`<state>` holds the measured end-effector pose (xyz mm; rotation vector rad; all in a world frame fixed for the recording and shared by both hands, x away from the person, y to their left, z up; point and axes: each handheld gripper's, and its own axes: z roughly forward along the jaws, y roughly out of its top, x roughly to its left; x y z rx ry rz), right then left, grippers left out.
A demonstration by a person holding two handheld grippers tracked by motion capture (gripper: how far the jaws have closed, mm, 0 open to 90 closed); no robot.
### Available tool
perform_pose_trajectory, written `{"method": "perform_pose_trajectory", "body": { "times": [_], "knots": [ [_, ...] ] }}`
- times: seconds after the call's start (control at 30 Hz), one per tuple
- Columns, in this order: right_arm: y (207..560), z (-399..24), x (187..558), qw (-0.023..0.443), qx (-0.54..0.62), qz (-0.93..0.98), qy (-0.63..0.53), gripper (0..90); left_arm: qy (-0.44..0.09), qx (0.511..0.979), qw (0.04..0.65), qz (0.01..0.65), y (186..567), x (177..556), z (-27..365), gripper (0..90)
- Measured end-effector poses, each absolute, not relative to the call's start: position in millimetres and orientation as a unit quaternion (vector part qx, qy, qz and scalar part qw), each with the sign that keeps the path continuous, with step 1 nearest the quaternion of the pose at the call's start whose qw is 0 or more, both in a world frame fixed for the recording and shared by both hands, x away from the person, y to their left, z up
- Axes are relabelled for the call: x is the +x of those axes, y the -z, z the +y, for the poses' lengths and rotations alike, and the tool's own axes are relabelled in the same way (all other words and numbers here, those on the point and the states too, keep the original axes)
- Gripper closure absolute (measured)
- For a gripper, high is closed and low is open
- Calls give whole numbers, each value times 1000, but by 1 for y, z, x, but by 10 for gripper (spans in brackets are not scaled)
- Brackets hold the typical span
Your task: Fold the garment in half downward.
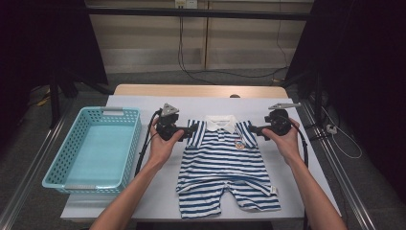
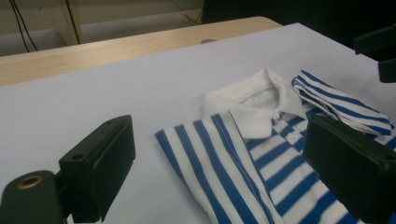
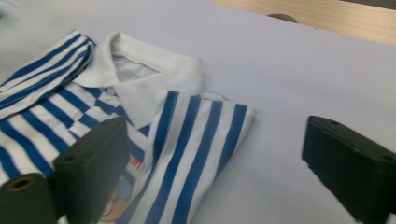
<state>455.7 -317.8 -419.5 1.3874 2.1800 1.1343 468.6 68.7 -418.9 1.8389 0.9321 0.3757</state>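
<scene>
A blue-and-white striped baby romper (image 1: 225, 165) with a white collar lies flat on the white-covered table (image 1: 143, 201), collar toward the far edge. My left gripper (image 1: 193, 130) is at its left shoulder and my right gripper (image 1: 253, 129) at its right shoulder, both pointing inward. In the left gripper view the left gripper (image 2: 224, 168) stands open, its jaws on either side of the striped shoulder of the romper (image 2: 219, 154). In the right gripper view the right gripper (image 3: 219, 163) is open too, over the striped sleeve of the romper (image 3: 196, 135). Neither holds cloth.
A light blue plastic basket (image 1: 53, 167), with nothing in it, stands at the table's left side. Bare wood of the table (image 1: 201, 90) shows along the far edge. Black stands and cables surround the table. White cloth lies bare around the romper.
</scene>
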Motion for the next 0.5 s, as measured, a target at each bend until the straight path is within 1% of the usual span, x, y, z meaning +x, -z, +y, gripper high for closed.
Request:
{"method": "perform_pose_trajectory", "body": {
  "times": [0.03, 0.07, 0.1, 0.13, 0.2, 0.23, 0.37, 0.43, 0.5],
  "knots": [
    [420, -317, 459, 163, 487, 764, -391, 117, -164, 772, 487, 375, 419, 472, 72, 94],
    [421, -317, 463, 165, 492, 763, -386, 104, -161, 755, 504, 389, 421, 475, 69, 94],
    [423, -317, 467, 165, 491, 763, -387, 102, -164, 767, 489, 382, 420, 479, 71, 94],
    [425, -318, 470, 160, 496, 763, -383, 117, -159, 755, 499, 395, 422, 481, 67, 93],
    [428, -318, 477, 162, 508, 760, -372, 145, -160, 755, 495, 398, 423, 486, 68, 94],
    [430, -319, 480, 164, 509, 759, -371, 195, -159, 754, 496, 402, 423, 487, 68, 93],
    [432, -319, 492, 177, 502, 761, -372, 334, -166, 760, 486, 398, 426, 492, 69, 79],
    [436, -316, 497, 179, 499, 769, -357, 383, -156, 762, 485, 399, 428, 495, 69, 79],
    [441, -314, 503, 174, 492, 777, -353, 447, -160, 768, 473, 400, 429, 497, 69, 79]
  ]
}}
